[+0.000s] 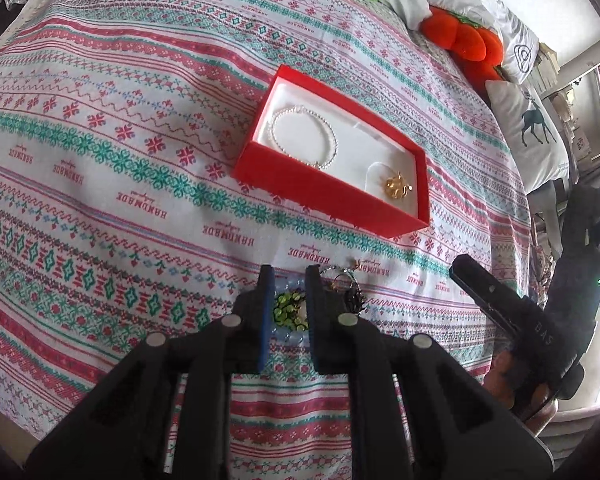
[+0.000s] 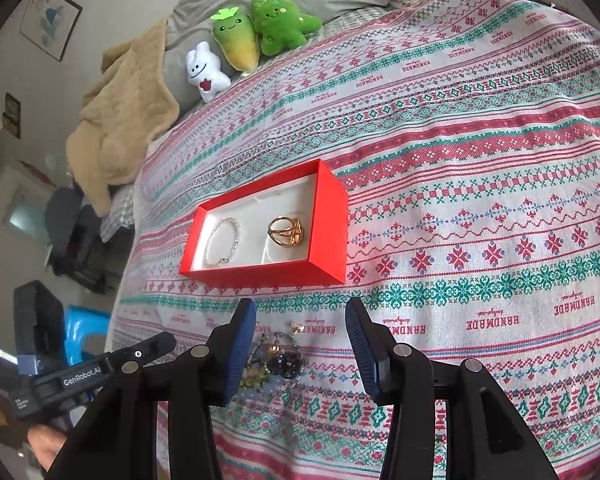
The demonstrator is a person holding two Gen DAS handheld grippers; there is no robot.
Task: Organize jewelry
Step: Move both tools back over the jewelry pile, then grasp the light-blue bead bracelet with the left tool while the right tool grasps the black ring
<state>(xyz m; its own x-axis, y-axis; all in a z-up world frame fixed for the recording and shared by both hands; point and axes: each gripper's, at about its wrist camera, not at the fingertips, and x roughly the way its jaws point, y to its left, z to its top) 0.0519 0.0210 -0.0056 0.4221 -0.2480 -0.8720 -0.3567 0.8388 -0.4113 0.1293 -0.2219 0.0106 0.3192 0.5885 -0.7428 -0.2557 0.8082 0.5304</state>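
Green bead bracelet (image 1: 290, 312) between nearly closed left gripper (image 1: 289, 276) fingers — light, limp, slippery; best pinched across beads; right gripper (image 2: 300, 312) spread wide.

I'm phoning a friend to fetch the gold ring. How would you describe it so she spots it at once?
On the patterned bedspread sits an open red box with a white lining. Two pieces lie inside: the gold ring is at the end away from the pearl bracelet. It is the only gold, chunky piece there; the bracelet is a thin white beaded loop.
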